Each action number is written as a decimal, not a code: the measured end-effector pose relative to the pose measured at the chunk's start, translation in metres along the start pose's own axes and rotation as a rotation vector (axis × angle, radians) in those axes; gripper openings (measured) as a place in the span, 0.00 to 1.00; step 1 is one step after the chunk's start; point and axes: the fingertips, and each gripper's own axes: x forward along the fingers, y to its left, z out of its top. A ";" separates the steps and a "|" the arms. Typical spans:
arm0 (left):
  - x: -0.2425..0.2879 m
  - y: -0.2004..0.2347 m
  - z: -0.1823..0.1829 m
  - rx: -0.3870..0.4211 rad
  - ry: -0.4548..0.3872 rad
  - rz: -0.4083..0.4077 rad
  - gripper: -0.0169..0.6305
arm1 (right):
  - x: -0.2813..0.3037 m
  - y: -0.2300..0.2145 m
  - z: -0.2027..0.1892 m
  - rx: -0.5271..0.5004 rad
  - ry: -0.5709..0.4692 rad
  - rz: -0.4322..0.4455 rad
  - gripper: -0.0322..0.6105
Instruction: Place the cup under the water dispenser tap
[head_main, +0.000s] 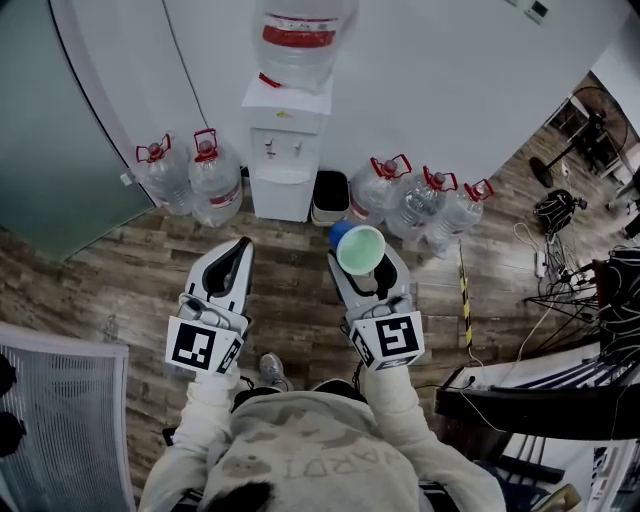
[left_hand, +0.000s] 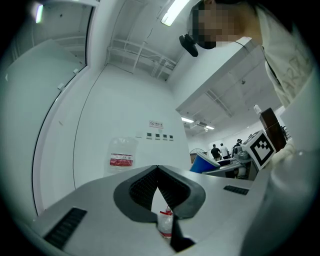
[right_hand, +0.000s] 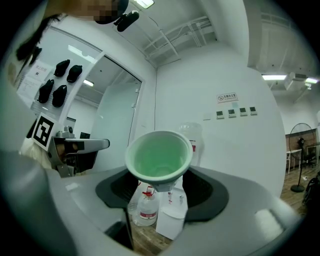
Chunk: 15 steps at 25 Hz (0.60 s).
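Head view, nearest first: the person's sleeves (head_main: 205, 410) reach forward over a wooden floor (head_main: 290, 275), with a mesh chair back (head_main: 60, 420) at the near left. Each hand carries a tool.

The left tool (head_main: 238, 256) is clenched on nothing. In the left gripper view its dark pads (left_hand: 144, 187) meet at the tips, with only a sliver of the room showing below them.

The right tool (head_main: 366, 262), just right of it, is grasping the cup (head_main: 360, 250), which is green inside and blue outside. The cup is up off the floor, tipped so its mouth faces back toward the person. Its narrow base sits between the widely spread jaws. The rim hides the spot where the pads meet the wall, so the grip is probably on the lower part.

A tangle of cables (head_main: 560, 270) lies at the right.

Farther off, against the white wall, stands the white water dispenser (head_main: 283, 185). It has a big bottle (head_main: 298, 40) upended on top and two taps (head_main: 283, 150) on its front. The cup is well short of it and slightly to its right.

A black bin (head_main: 330, 197) stands just right of the dispenser. Two water bottles (head_main: 213, 178) stand on the floor to its left, and three more (head_main: 425, 205) stand right of the bin.
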 end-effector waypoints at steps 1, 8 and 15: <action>0.002 0.005 -0.001 0.000 -0.001 -0.003 0.03 | 0.006 0.000 -0.001 0.003 -0.001 -0.004 0.49; 0.021 0.045 -0.007 0.003 -0.008 -0.034 0.03 | 0.047 0.005 -0.004 0.016 -0.011 -0.038 0.49; 0.028 0.078 -0.013 0.006 -0.011 -0.053 0.03 | 0.074 0.011 -0.008 0.020 -0.016 -0.067 0.49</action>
